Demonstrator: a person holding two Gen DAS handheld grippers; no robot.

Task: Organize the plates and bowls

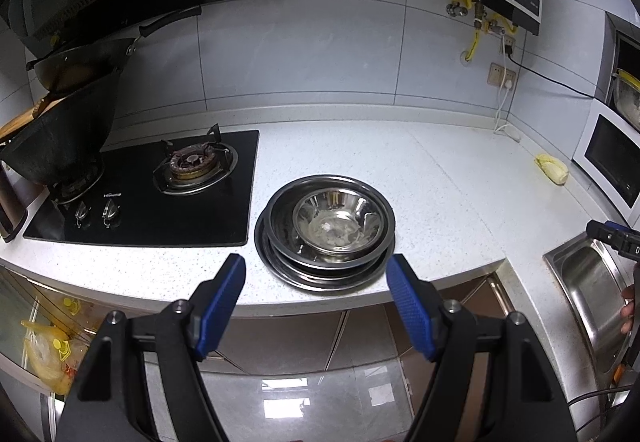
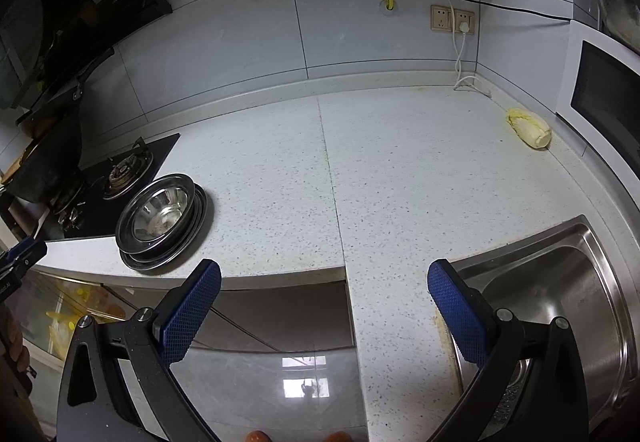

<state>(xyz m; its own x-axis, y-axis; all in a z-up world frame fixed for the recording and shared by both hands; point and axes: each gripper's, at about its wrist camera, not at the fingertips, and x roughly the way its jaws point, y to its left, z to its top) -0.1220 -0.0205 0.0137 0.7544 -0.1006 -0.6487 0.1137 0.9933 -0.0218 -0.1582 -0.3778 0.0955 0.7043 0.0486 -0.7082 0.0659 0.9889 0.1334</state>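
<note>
Stack (image 1: 325, 230) of steel bowls and plates on the counter (image 1: 420, 177), just right of the hob (image 1: 160, 189), near the front edge; at 12 o'clock off the left tongs (image 1: 316, 284), at 10 o'clock off the right tongs (image 2: 324, 296)

Probably light and stiff, each piece thin polished metal; likely slippery against the ribbed blue pads (image 1: 226, 302), and prone to ring or skate if nudged. Not fragile, though dents possible from a drop. Top bowl (image 1: 338, 226) nested deep in the wider ones, so best taken by the rolled rim at its near side, one pad inside, one outside; lower plates flat and close together, harder to separate, rim edge again the only purchase

Both tongs wide apart, nothing between the pads, both short of the counter edge

Counter pale speckled stone, level, mostly bare, seam down the middle. Sink (image 2: 560, 302) at 3 o'clock of the right tongs. Yellowish lump (image 2: 530, 127) at 1 o'clock by the microwave (image 2: 604, 89). Wok (image 1: 76, 61) over a black pot at 10 o'clock, tiled wall behind, glossy floor below
</note>
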